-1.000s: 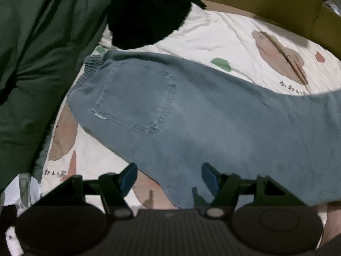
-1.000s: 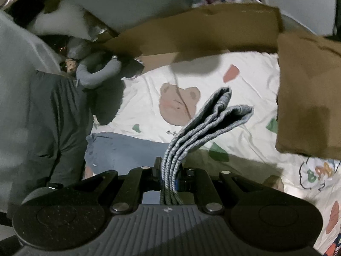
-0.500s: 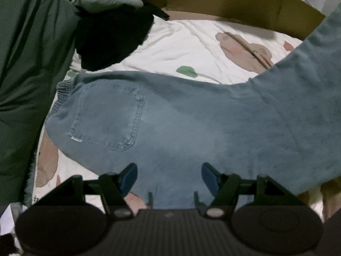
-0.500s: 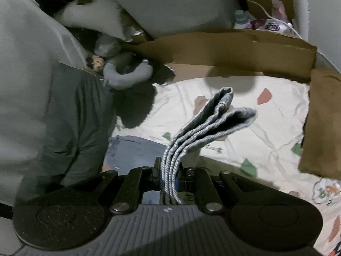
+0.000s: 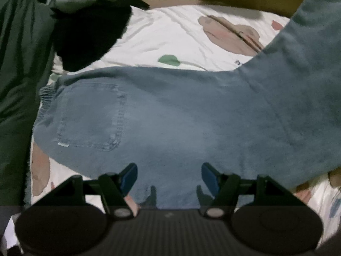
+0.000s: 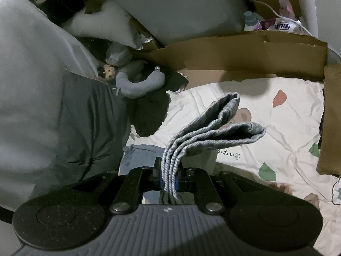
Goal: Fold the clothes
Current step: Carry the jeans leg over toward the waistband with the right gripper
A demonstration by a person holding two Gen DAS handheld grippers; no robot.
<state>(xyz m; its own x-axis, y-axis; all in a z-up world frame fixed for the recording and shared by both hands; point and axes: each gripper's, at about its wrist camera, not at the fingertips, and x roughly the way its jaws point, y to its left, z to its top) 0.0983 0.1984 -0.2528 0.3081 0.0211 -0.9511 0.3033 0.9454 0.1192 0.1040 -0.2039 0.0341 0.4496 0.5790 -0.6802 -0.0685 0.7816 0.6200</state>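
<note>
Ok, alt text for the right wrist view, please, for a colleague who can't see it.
The right tongs are clamped on the bunched hem ends of the jeans, lifted above a white bedsheet with a bear print. Behind it stand a cardboard wall, a grey neck pillow and dark clothing.

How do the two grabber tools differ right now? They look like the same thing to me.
The left gripper has its jaws spread wide with nothing pinched, while the right gripper is shut on the bunched hem of the jeans. The left one hangs over the jeans' seat, near the back pocket, while the right one holds its end lifted above the bedsheet. Both share the same black body and blue pads.
</note>
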